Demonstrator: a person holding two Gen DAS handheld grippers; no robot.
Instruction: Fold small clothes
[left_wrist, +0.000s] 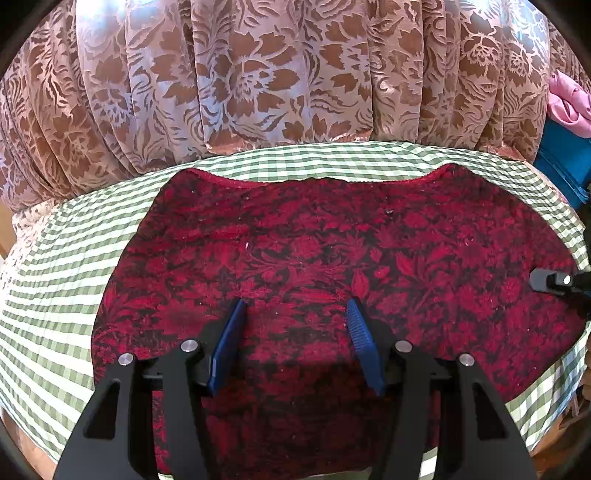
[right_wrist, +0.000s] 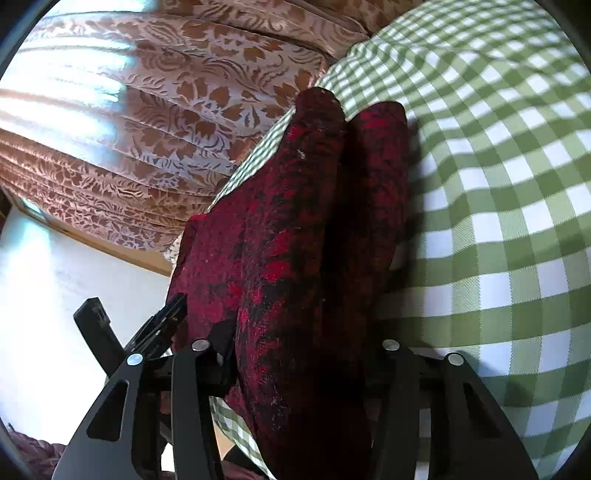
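The red patterned cloth (left_wrist: 332, 258) lies spread over the green checked worktop (left_wrist: 55, 277), its far edge near the floral curtain (left_wrist: 258, 74). The left tool (left_wrist: 297, 314) hovers over the cloth's near middle with its blue pads (left_wrist: 231, 339) standing apart and nothing pinched between them. In the right wrist view a thick fold of the cloth (right_wrist: 295, 258) rises straight out of the right tool (right_wrist: 295, 369), whose pads are hidden by the fabric; it looks clamped on that edge, though the contact itself cannot be seen.

To do this fold well, the raised side should probably travel across in one smooth arc while the left tool pins or catches its own edge, so both corners land together (a lagging side would leave a skewed crease).

The left view alone shows the whole spread and the right tool (left_wrist: 554, 280) at the cloth's right edge. Only the right view shows the lifted fold bunching double.
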